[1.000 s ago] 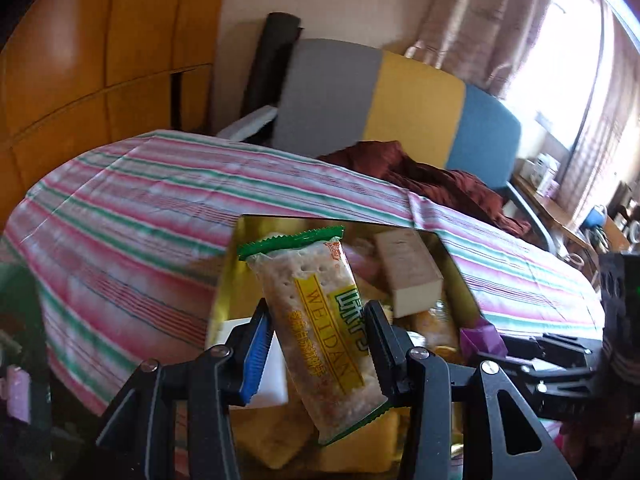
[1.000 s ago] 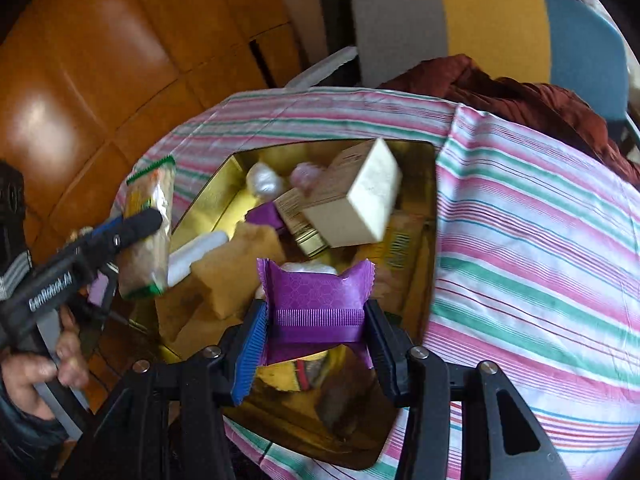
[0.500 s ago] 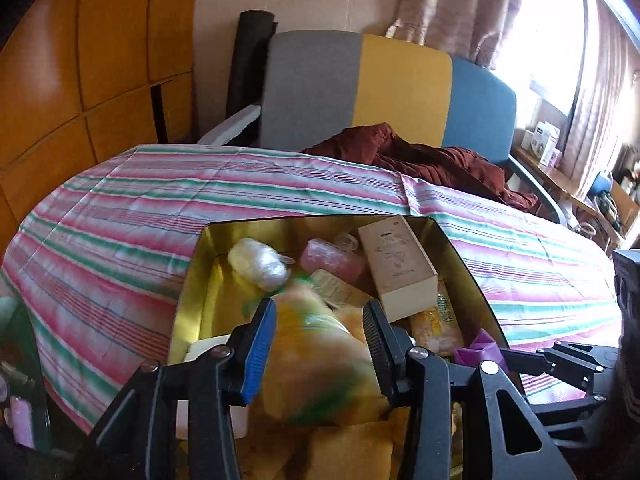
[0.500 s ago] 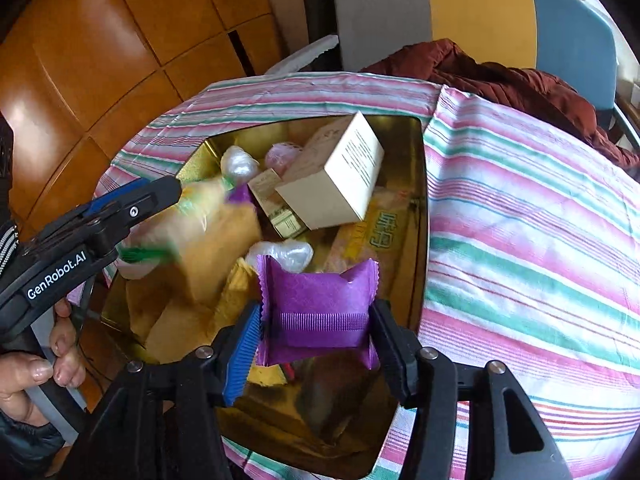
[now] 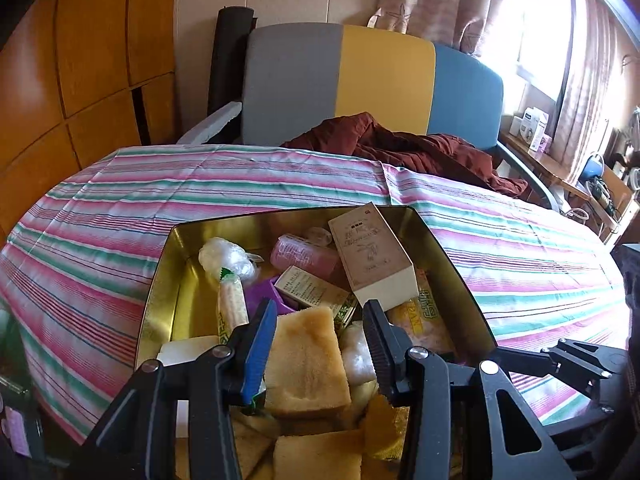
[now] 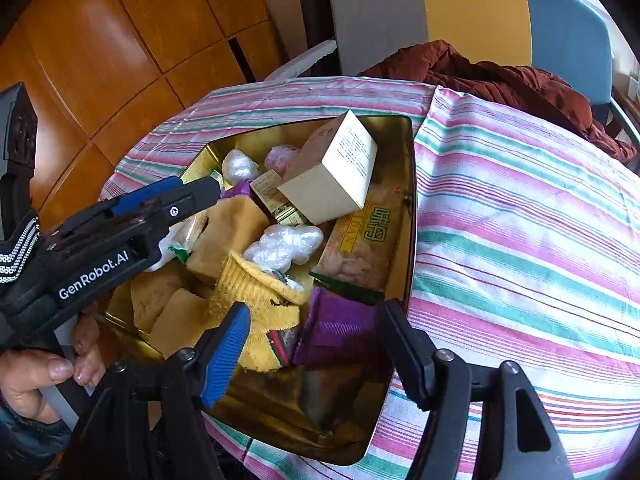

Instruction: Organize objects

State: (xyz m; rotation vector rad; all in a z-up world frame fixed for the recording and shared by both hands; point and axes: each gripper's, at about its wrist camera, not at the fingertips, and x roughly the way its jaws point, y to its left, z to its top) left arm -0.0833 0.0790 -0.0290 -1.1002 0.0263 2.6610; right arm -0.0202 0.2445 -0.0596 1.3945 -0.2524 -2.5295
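Two handheld grippers reach into an open gold tin [image 5: 160,288] that sits on a tabletop [image 5: 100,216] covered with a pink, green and white striped cloth. The tin is the collecting place for this tidy-up. It is already crowded: a cream carton [image 5: 372,256] leans across the middle, and around it lie clear-wrapped bundles, tan sponge blocks [image 5: 308,360], a yellow knitted piece [image 6: 256,292] and a flat cracker packet [image 6: 360,248] along the right wall.

My right gripper [image 6: 312,344] points steeply down over the tin's near corner. Its jaws are spreading. A purple crinkle-edged packet [image 6: 340,332] sits between them, close against the black jaw and clear of the blue pad [image 6: 228,340]. I judge I am letting it go so that it settles on the pile inside the rim.

My left gripper [image 5: 320,320] hovers over the tin's left half, held by a person's hand [image 6: 40,372]. Its jaws stand narrowly apart with nothing visibly pressed between them, only a sponge block lying below. A green-ended cracker packet [image 5: 230,304] stands on edge just outside the blue pad, wedged by the tin's left wall. I cannot be sure the pad is clear of it.

Behind the tabletop is a grey, yellow and blue chair [image 5: 360,80] with a maroon jacket [image 5: 400,144] heaped on it.
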